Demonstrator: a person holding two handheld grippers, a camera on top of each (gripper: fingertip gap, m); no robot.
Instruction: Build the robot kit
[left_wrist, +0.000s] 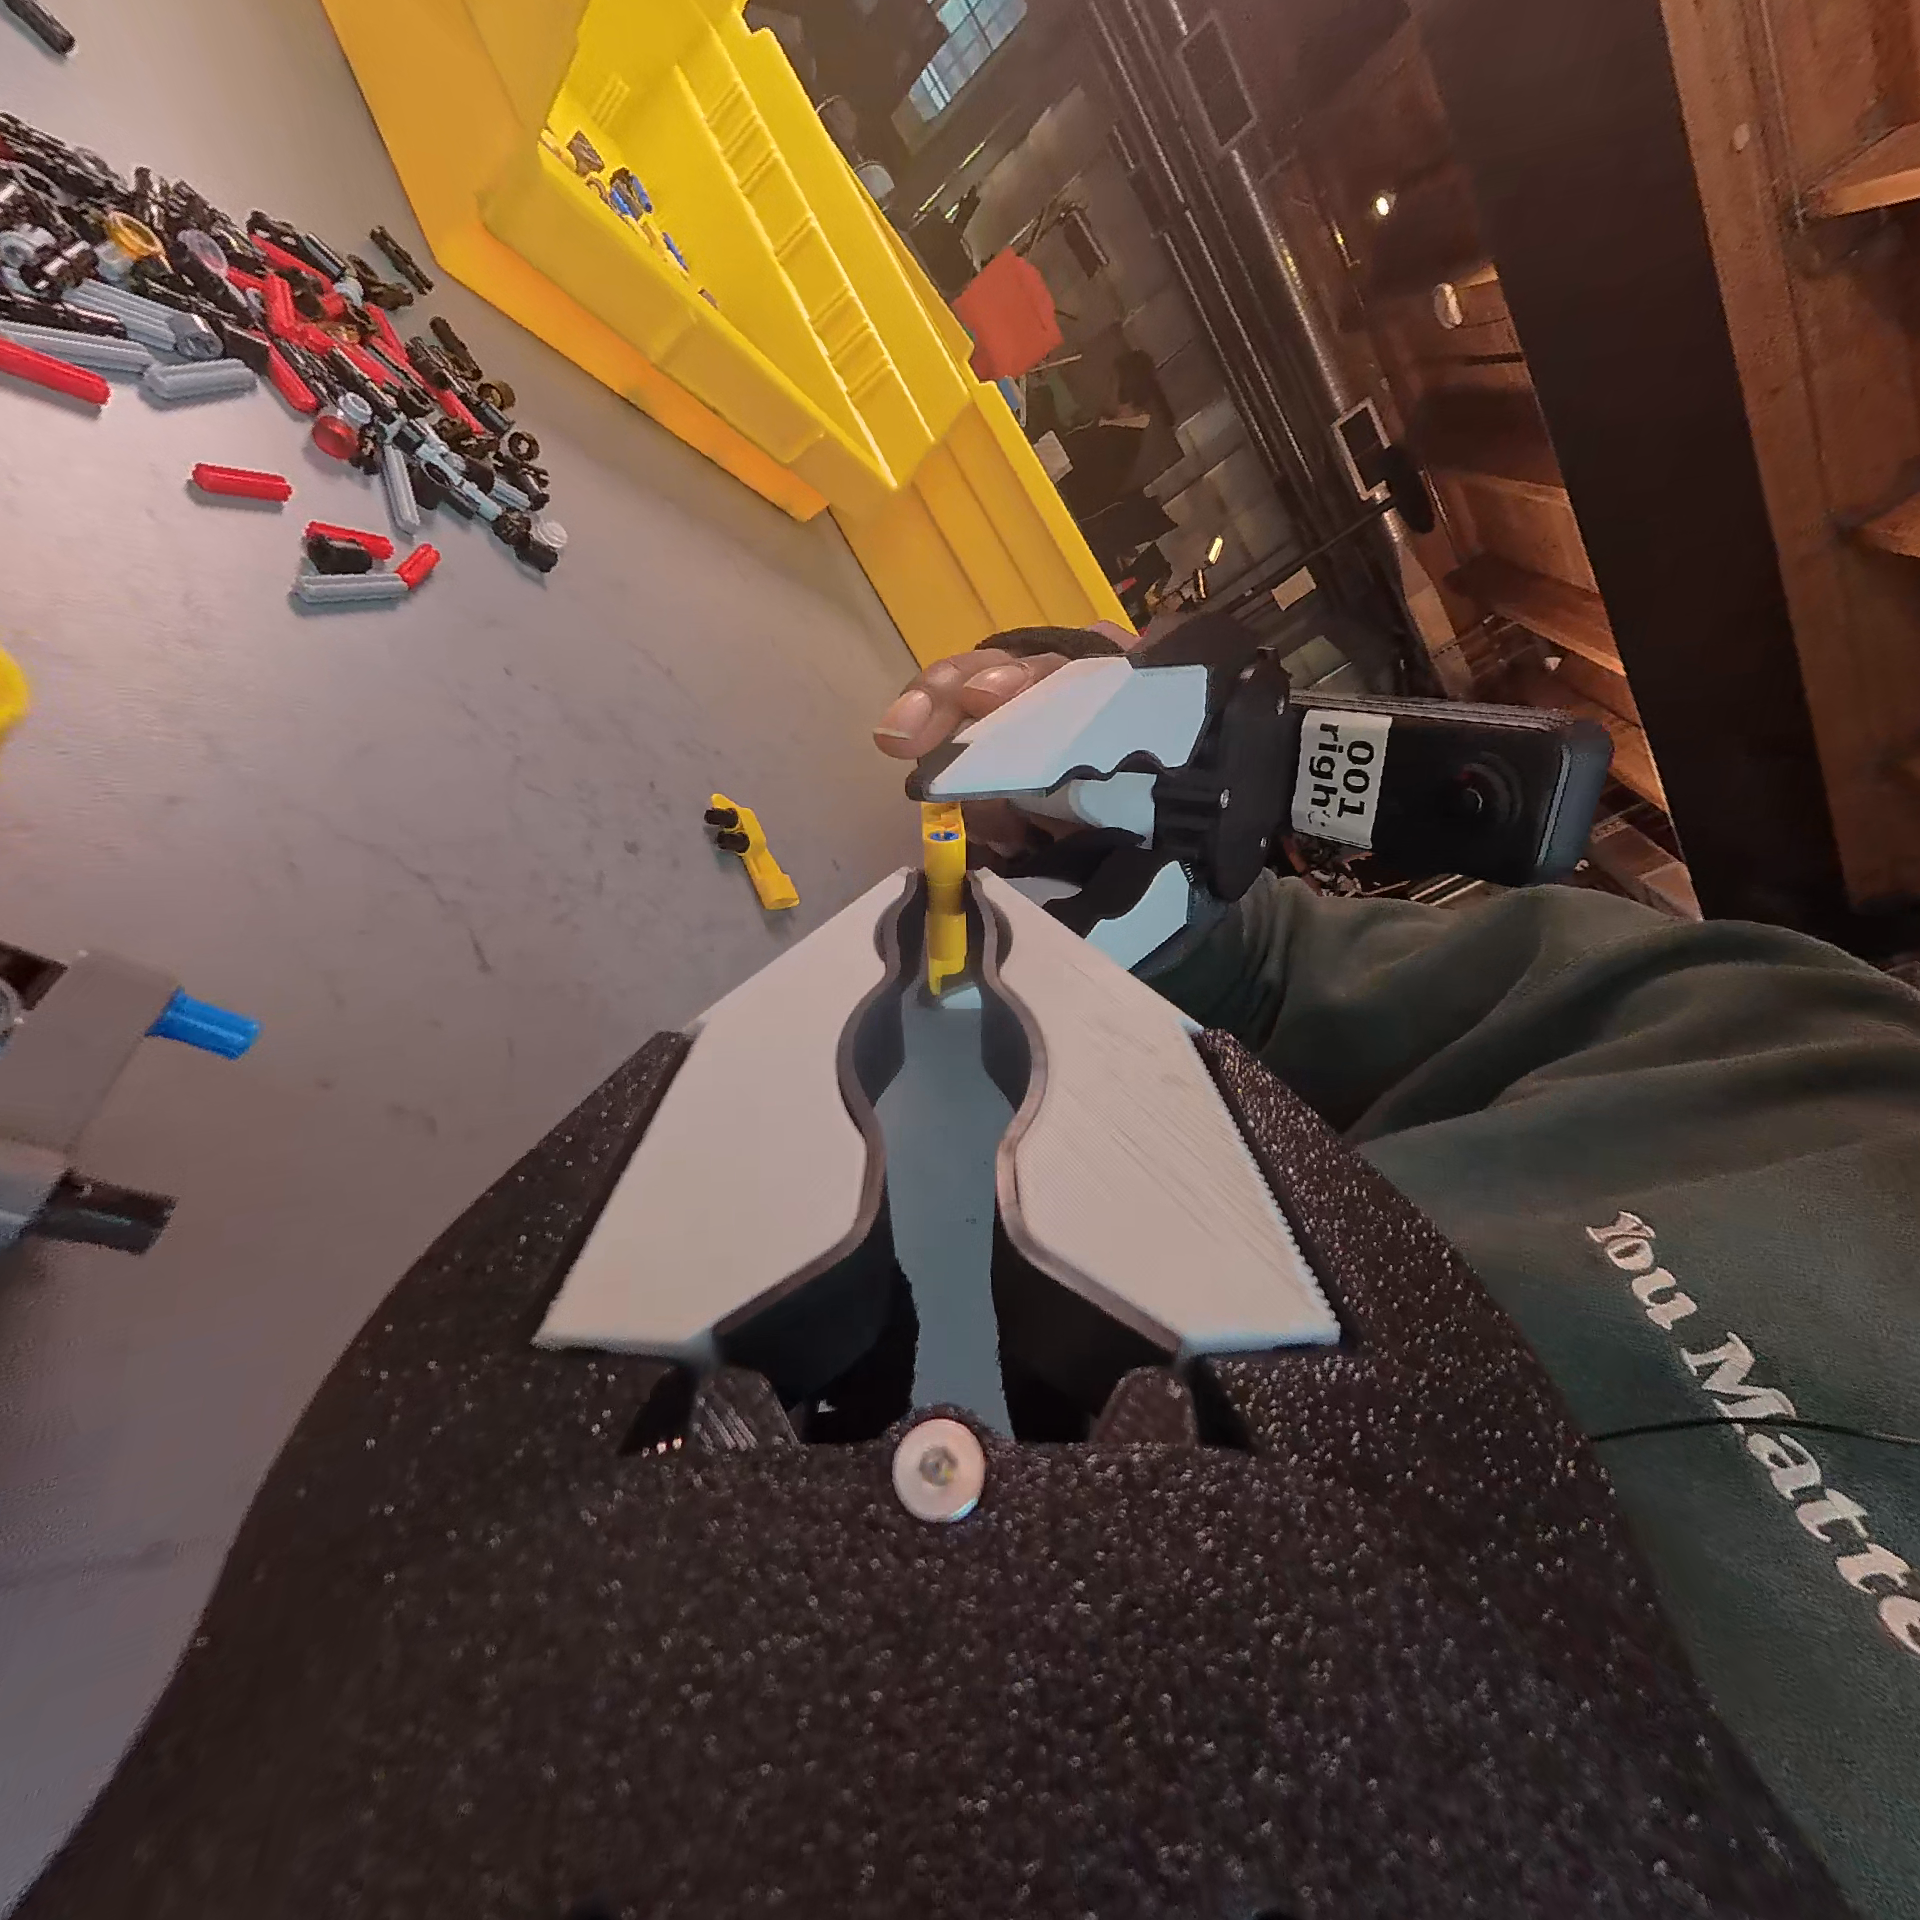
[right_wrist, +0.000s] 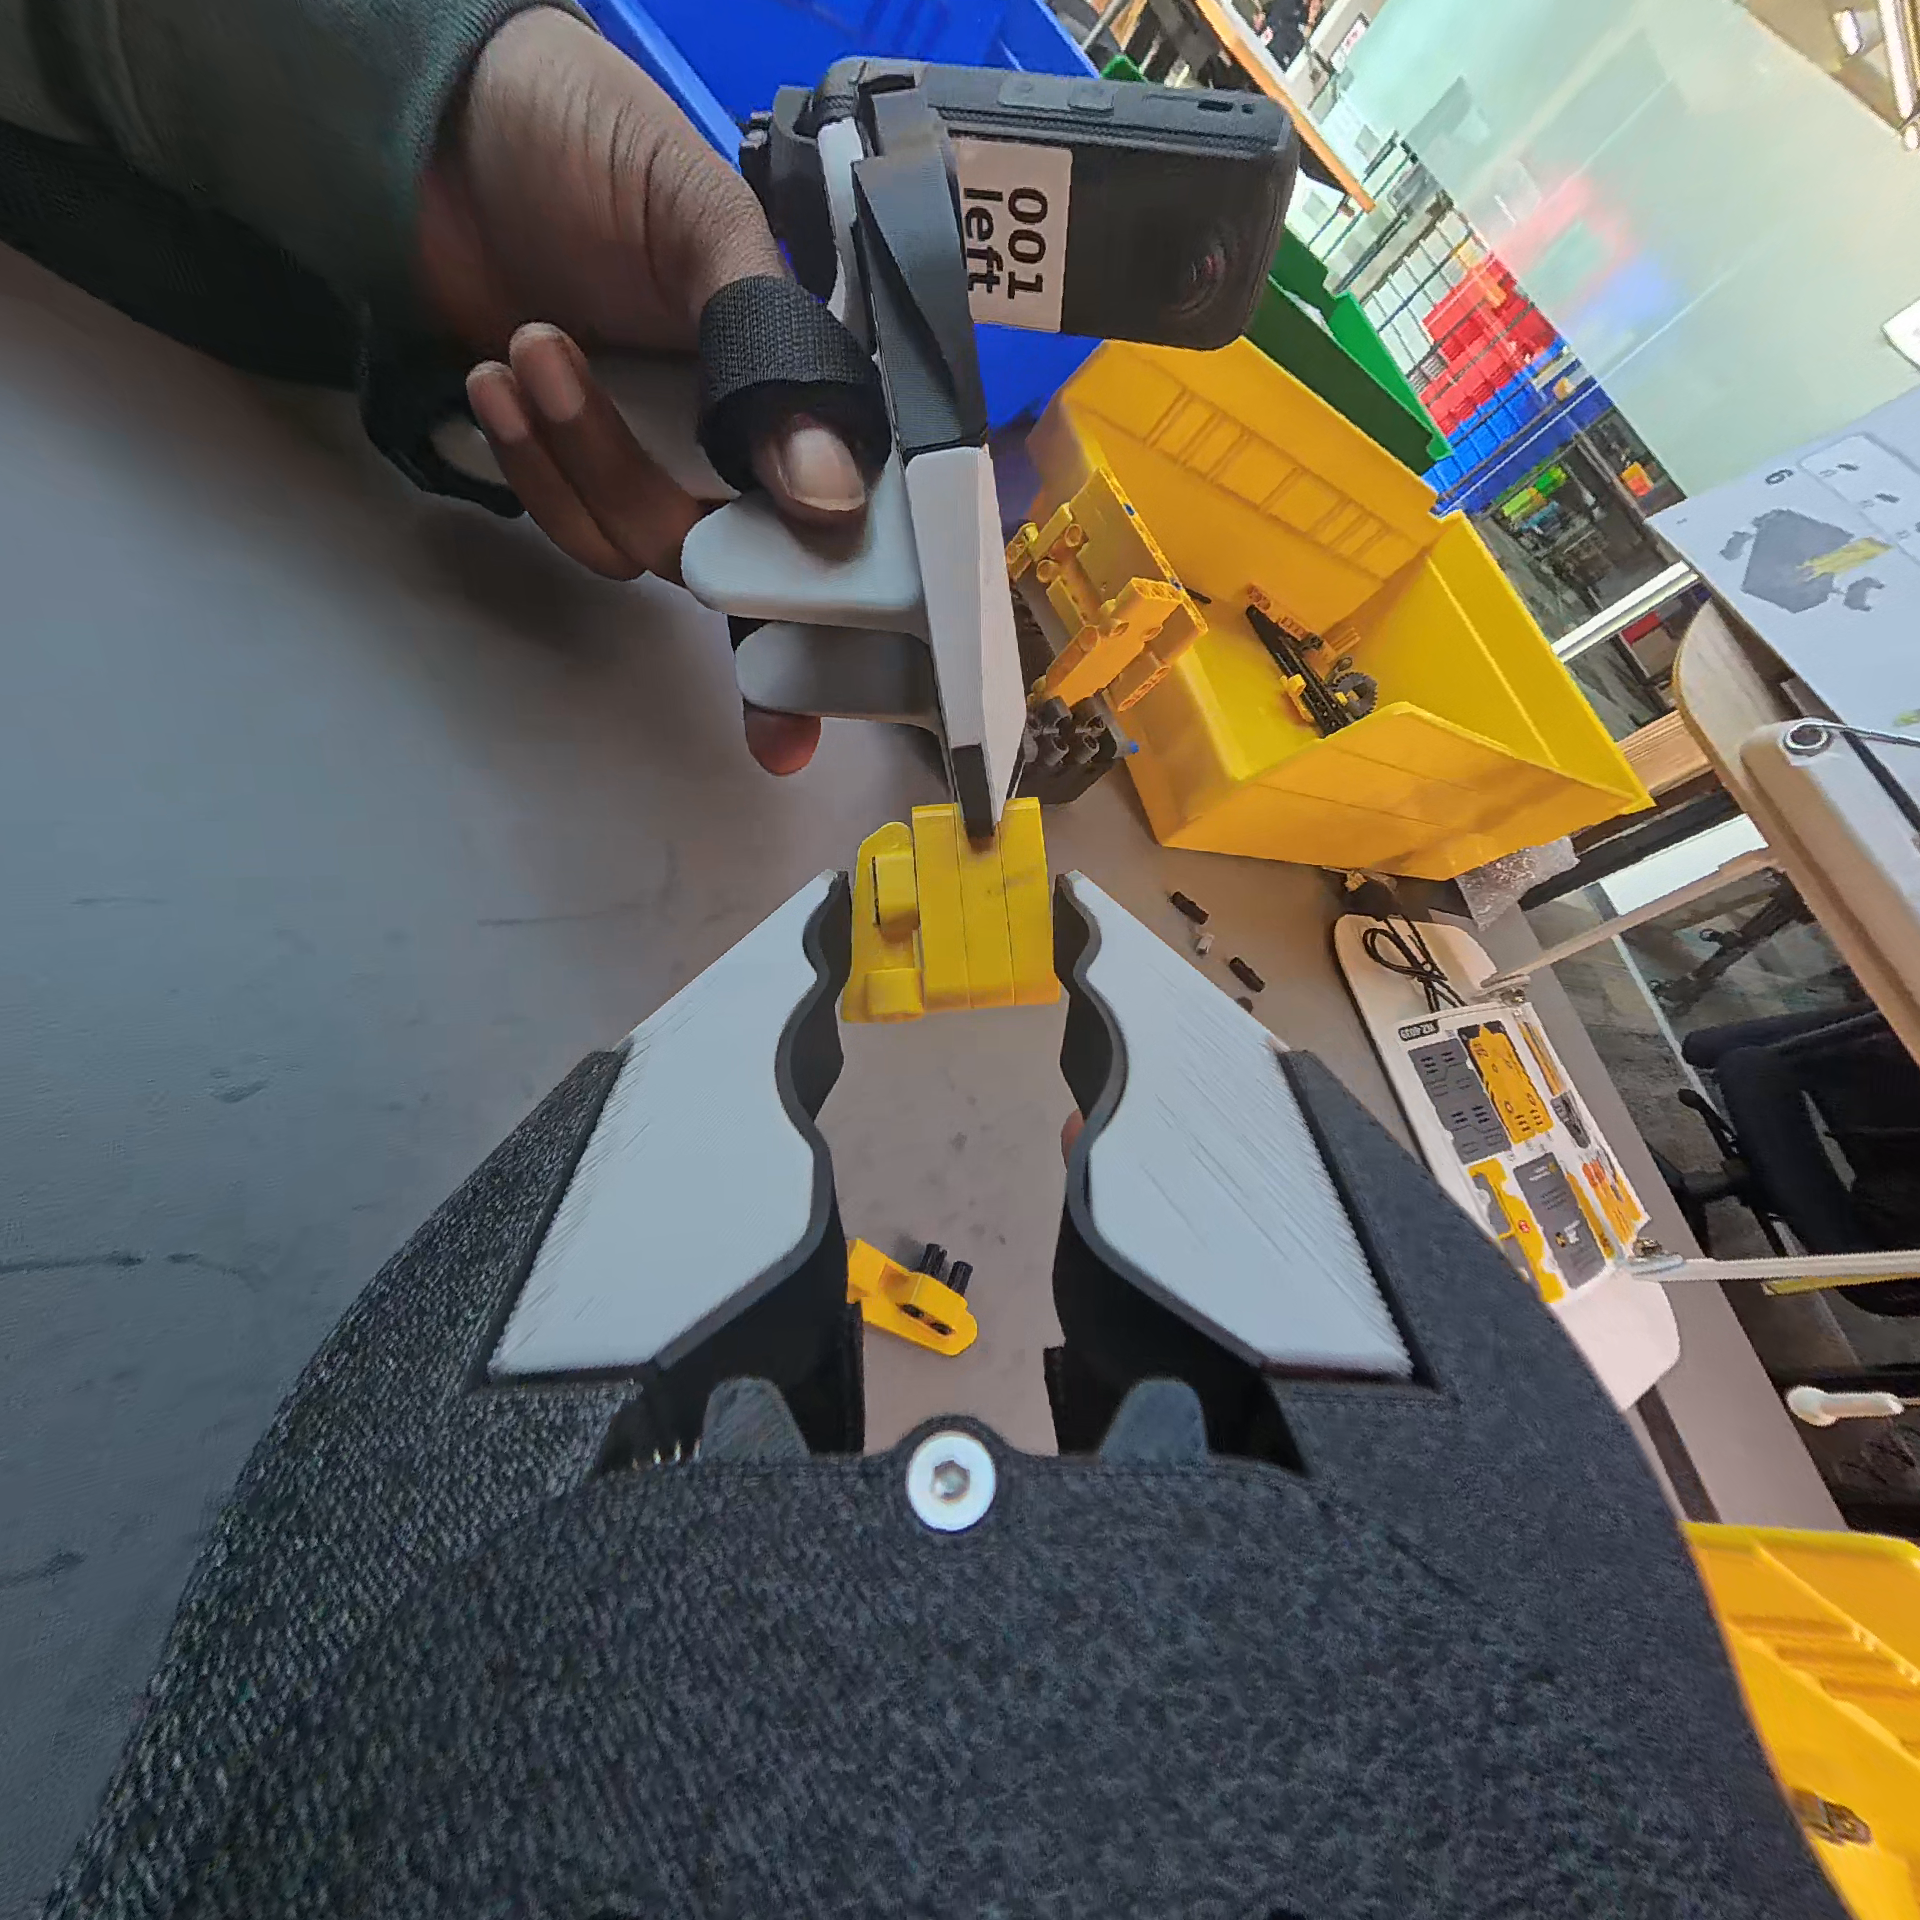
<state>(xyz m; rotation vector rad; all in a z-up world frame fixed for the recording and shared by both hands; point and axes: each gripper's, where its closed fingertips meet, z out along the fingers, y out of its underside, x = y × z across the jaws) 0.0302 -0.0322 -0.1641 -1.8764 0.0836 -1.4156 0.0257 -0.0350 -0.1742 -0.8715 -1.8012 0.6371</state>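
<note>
**Left claw pinches the yellow block, right claw open around it**

Your left gripper (left_wrist: 943, 883) is closed on the yellow block (right_wrist: 951, 914), its thin tips biting the block's top edge from above. Your left hand (right_wrist: 582, 312) wraps the handle with one finger through the black strap, and the claw points steeply down toward the table (right_wrist: 312, 935).

Your right gripper (right_wrist: 951, 883) comes in level from the side with its jaws spread, one finger on each flank of the block. The near faces look just beside it, but I can't tell whether either pad is touching.

Below the right claw's open jaws, a small yellow piece with black pins (right_wrist: 909, 1299) lies flat on the table. Beyond the left claw sits a yellow bin (right_wrist: 1351, 623), with an instruction sheet (right_wrist: 1507, 1132) off to the right claw's right side.
</note>
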